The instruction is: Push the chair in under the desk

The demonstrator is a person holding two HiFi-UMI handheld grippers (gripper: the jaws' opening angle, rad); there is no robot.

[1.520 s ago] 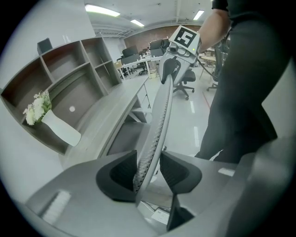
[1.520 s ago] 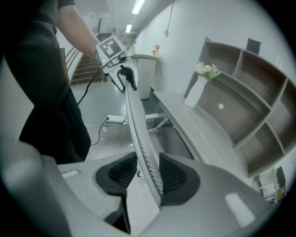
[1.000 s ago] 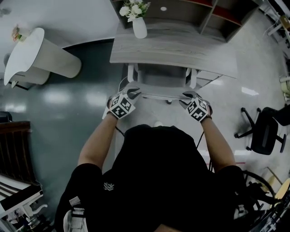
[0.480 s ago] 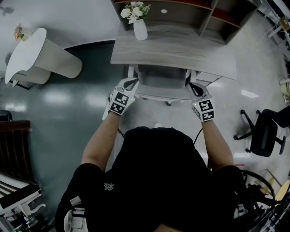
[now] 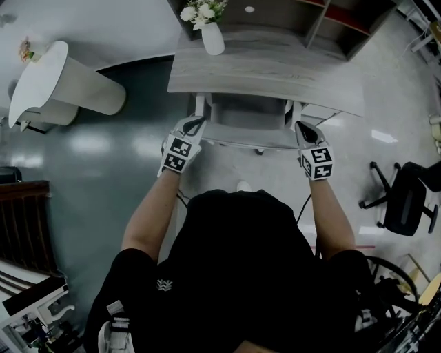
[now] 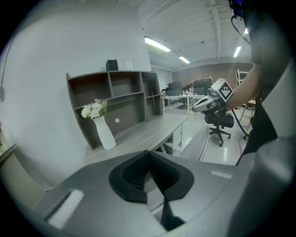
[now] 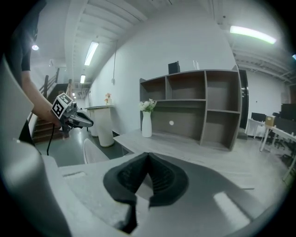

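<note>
Floor: glossy dark green at 9 o'clock, pale grey at 3 o'clock. Black office chair stands at 3 o'clock, well clear. White pedestal at 10 o'clock.

Both arms are out toward 12 o'clock. Left hand-held gripper: jaws fully together, nothing between them. Its tip is just beside the left rear corner of the chair; can't tell if it touches. Right hand-held gripper: jaws also fully together and empty, with the tip just beside the chair's right rear corner. Contact is unclear there too. Each gripper view shows the chair back off to one side of the closed jaws, not between them.

The chair is at 12 o'clock, seat tucked under the front edge of the bench, backrest rim on the near side.

The bench has a grey woodgrain top. A white vase with white flowers stands at its far left, about 11 o'clock. Behind it, an open shelf unit runs along the wall at 12 to 1 o'clock.
</note>
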